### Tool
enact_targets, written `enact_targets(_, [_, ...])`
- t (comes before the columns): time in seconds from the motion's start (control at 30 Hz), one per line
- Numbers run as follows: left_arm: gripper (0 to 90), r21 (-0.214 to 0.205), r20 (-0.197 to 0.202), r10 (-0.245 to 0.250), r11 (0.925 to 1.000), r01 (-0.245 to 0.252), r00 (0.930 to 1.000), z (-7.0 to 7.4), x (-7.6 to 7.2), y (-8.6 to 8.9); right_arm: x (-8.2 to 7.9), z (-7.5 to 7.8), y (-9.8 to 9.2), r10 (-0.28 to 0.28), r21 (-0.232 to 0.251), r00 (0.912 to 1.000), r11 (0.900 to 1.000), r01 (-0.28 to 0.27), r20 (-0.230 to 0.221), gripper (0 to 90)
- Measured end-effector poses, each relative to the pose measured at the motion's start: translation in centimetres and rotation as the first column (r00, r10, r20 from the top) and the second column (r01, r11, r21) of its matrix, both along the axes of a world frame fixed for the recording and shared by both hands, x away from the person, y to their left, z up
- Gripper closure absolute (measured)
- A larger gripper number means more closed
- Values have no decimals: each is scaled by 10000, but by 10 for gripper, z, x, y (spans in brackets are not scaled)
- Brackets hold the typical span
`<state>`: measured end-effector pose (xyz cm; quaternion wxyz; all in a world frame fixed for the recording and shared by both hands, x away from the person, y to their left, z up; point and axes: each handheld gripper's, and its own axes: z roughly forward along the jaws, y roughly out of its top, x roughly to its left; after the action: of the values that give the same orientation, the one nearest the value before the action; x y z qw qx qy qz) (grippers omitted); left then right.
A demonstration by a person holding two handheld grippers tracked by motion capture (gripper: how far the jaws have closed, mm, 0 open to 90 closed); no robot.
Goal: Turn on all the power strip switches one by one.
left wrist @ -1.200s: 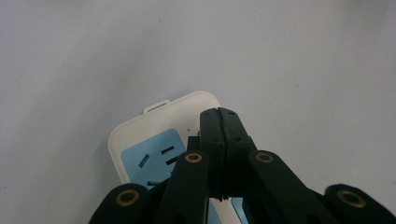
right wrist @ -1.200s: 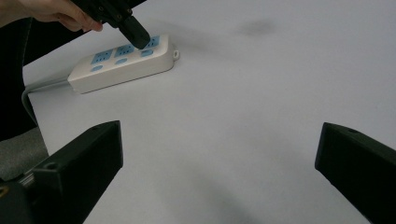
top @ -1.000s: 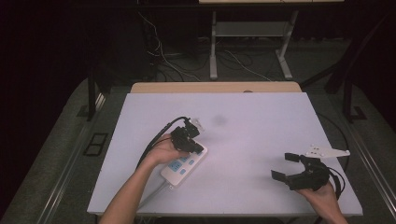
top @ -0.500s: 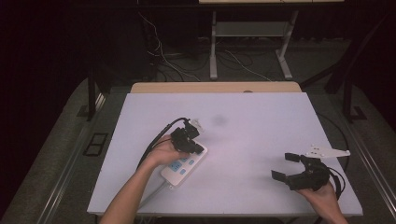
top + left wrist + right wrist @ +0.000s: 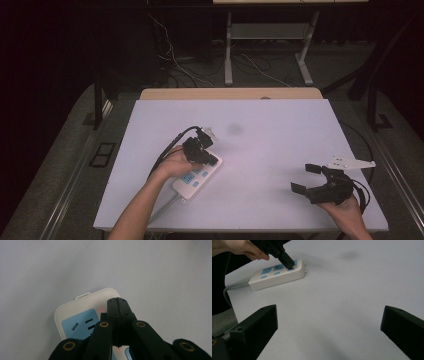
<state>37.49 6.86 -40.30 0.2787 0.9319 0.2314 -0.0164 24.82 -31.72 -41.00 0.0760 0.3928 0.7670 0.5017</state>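
My white table (image 5: 280, 145) stands on grey floor (image 5: 70, 165); beyond, cables (image 5: 250, 62) trail under a metal-legged bench (image 5: 265, 30) in darkness.

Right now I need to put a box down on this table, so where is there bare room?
The widest free patch is the middle, between the power strip and the right tool, running to the far edge of the table. The near-left part is crowded by the strip, its cable and the left tool.

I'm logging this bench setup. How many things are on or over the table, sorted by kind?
Power strip: 1
Hand-held tools: 2, the left tool shut over the strip, the right tool open above bare table
Total: 3
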Motion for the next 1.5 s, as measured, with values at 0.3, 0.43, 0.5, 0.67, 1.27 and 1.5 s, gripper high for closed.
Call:
enact_targets(0.3, [898,27,-36,79,10000,-78,10000,-1,-1,-1,-1,1,2,52,-44,10000,10000,-52,51,7])
enact_targets(0.43, [897,37,27,34,10000,-34,10000,-1,-1,-1,-1,1,1,24,-18,10000,10000,-24,34,7])
enact_targets(0.5, [896,81,137,15,10000,-17,9999,-1,-3,-1,-1,1,0,19,-23,10000,10000,-19,14,7])
enact_targets(0.67, [896,174,317,0,9998,-5,9995,0,-4,-2,-1,0,1,29,-34,10000,10000,-29,16,8])
enact_targets(1.27, [893,275,547,9,9996,-25,9985,2,-7,-2,0,0,1,17,-6,10000,10000,-17,-15,7])
enact_targets(1.5, [893,-192,719,169,9997,-156,9973,13,-8,6,1,-1,1,22,-11,10000,10000,-22,-41,7])
